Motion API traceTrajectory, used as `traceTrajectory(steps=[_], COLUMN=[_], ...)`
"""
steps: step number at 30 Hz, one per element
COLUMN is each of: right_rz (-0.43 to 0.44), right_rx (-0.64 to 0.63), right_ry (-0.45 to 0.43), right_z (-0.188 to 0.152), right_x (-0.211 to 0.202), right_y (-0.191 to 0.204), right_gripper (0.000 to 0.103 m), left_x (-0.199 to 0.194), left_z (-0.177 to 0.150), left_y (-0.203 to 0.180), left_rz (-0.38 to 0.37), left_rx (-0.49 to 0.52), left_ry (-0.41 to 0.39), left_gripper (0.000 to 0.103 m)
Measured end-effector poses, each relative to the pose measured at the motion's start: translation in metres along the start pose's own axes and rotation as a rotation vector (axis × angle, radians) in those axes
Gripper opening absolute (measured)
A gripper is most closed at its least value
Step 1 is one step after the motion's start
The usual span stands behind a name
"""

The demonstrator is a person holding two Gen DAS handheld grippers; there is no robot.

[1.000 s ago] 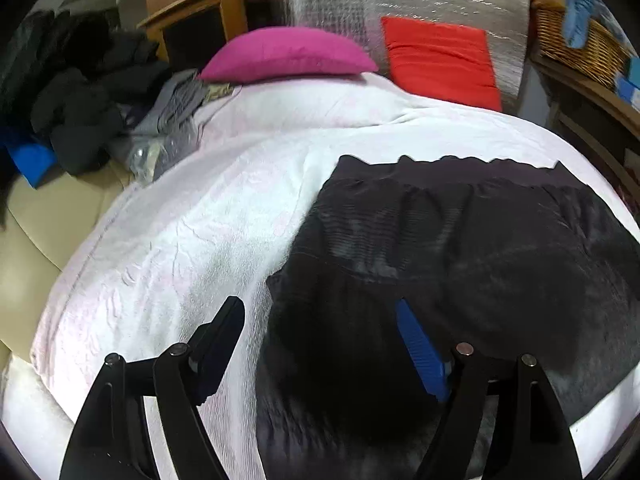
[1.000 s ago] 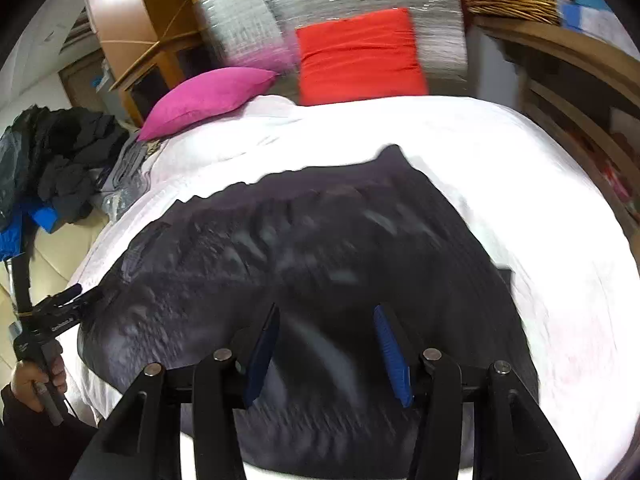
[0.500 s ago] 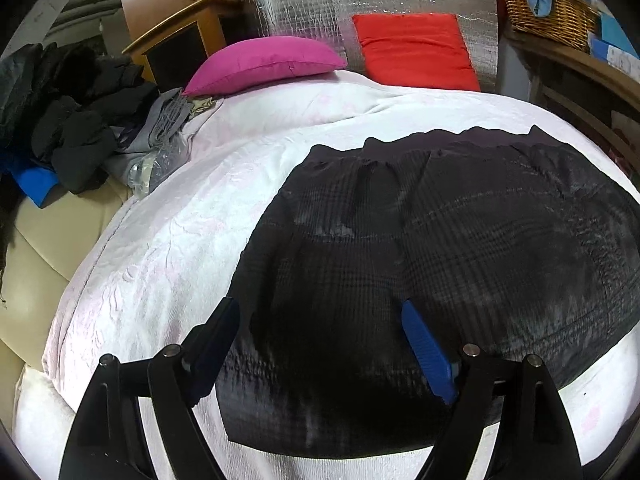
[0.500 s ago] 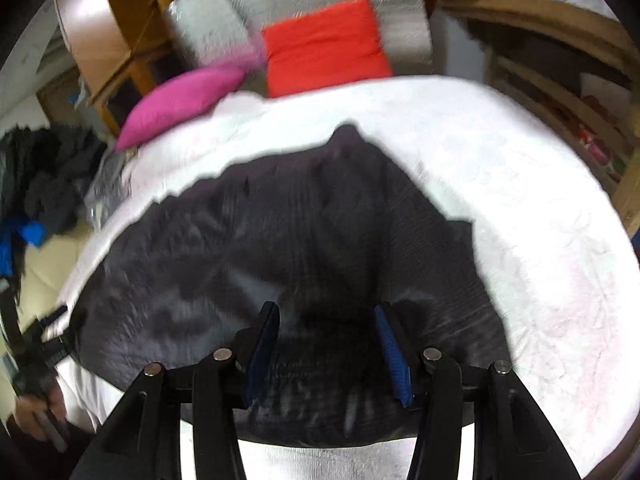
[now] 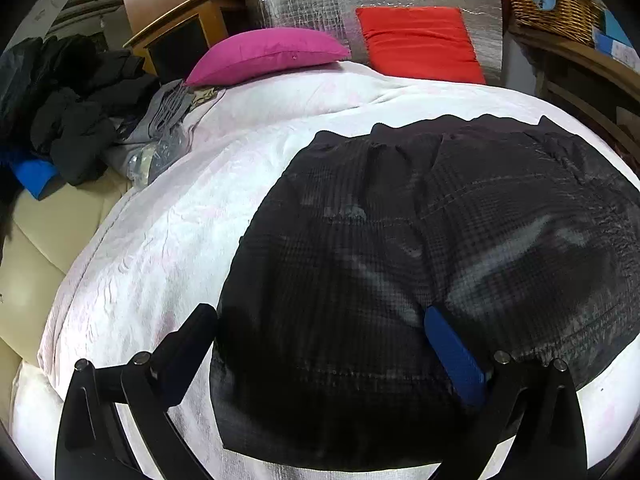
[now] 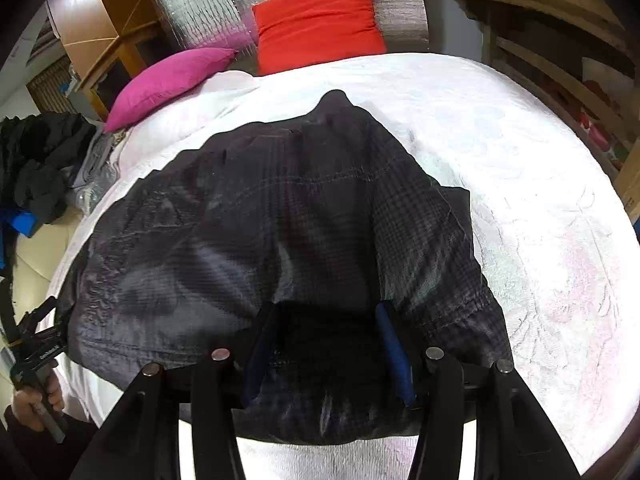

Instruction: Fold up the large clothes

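My left gripper (image 5: 320, 332) fingers are spreading wide above the one dark plaid garment (image 5: 400, 260), gripping nothing. My right gripper (image 6: 326, 344) fingers stand half apart with garment cloth bunched between; whether they pinch it I cannot tell. It lies on the white bedspread (image 6: 540, 200) before two cushions: one magenta cushion (image 5: 268, 54), one red cushion (image 5: 418, 42).

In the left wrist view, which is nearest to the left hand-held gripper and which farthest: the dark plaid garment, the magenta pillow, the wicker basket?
1. Dark plaid garment, directly under the left hand-held gripper, whose jaws are opening.
2. Magenta pillow, far left, at the bed's head.
3. Wicker basket, upper right, on a shelf.
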State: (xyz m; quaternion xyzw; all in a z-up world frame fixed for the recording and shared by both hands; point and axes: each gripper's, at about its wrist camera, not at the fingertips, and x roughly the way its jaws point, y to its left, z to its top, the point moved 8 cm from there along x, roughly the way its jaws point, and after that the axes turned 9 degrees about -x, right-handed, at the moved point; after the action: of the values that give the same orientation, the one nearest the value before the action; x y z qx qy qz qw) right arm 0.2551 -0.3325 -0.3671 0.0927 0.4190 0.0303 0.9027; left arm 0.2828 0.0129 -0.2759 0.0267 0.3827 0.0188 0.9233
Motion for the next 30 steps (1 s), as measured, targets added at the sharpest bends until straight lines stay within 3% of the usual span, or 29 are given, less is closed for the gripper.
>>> traceTrajectory(steps=[4, 7, 11, 14, 18, 22, 26, 30], right_rz=[0.056, 0.051, 0.027, 0.003, 0.035, 0.150, 0.249, 0.342], right_rx=[0.012, 0.012, 0.004, -0.044, -0.016, 0.041, 0.175, 0.320], right_ry=[-0.051, -0.086, 0.003, 0.004, 0.005, -0.035, -0.149, -0.159], right_z=[0.003, 0.007, -0.004, -0.005, -0.002, 0.010, 0.041, 0.053], right_x=[-0.020, -0.027, -0.002, 0.000, -0.005, -0.022, -0.042, -0.038], right_y=[0.001, 0.001, 0.000, 0.005, 0.003, -0.005, -0.039, -0.083], right_gripper=[0.055, 0.055, 0.056, 0.059, 0.059, 0.059, 0.077, 0.077], left_x=[0.001, 0.000, -0.001, -0.001, -0.011, -0.021, -0.004, 0.022], left_z=[-0.002, -0.001, -0.002, 0.000, 0.015, 0.034, 0.045, 0.047], left_y=[-0.001, -0.002, -0.002, -0.001, 0.014, 0.038, 0.053, 0.063], left_rz=[0.001, 0.006, -0.010, -0.035, -0.114, -0.203, -0.308, -0.448], left_rx=[-0.016, -0.012, 0.004, 0.034, -0.001, -0.093, -0.125, -0.249], left_ry=[-0.009, -0.018, -0.023, -0.011, 0.002, -0.011, 0.099, 0.233], left_gripper=[0.103, 0.103, 0.103, 0.103, 0.103, 0.103, 0.103, 0.103])
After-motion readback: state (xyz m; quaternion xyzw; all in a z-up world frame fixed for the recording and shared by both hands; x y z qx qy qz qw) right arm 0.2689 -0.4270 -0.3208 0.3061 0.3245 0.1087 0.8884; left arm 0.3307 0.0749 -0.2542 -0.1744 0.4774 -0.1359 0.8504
